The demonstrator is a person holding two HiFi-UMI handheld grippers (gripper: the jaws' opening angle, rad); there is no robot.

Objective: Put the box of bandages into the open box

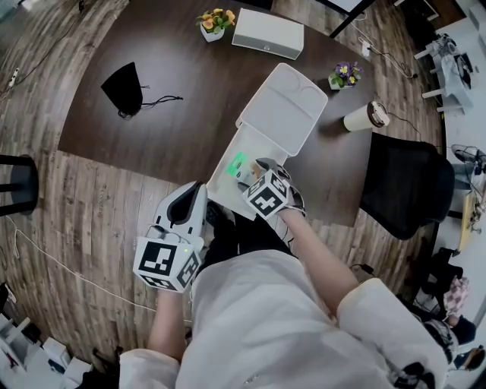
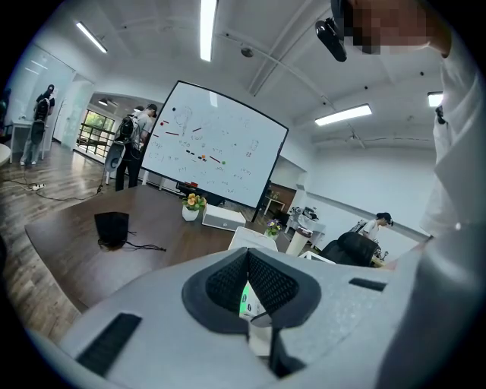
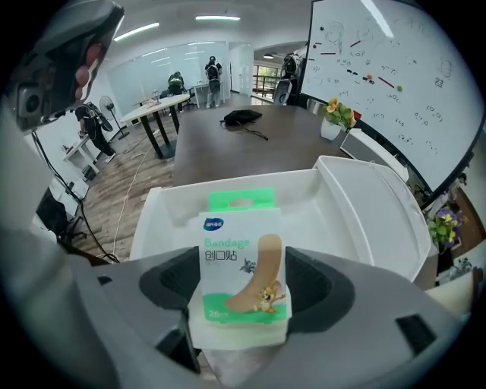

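Note:
The box of bandages [image 3: 241,266] is white and green, with a cartoon plaster printed on it. My right gripper [image 3: 241,292] is shut on it and holds it upright over the near end of the open white box [image 3: 319,209]. In the head view the bandage box [image 1: 238,165] shows as a green patch just inside the open box [image 1: 267,125], with my right gripper [image 1: 258,173] at the box's near edge. My left gripper [image 1: 194,199] hangs off the table's near edge with its jaws together and nothing in them; its pads [image 2: 266,283] meet in the left gripper view.
A black pouch [image 1: 125,85] lies on the dark table's left part. A flower pot [image 1: 214,23] and a closed white case [image 1: 267,32] stand at the far edge. Another flower pot [image 1: 344,74] and a paper cup [image 1: 365,117] sit right of the open box. A black chair [image 1: 406,186] stands to the right.

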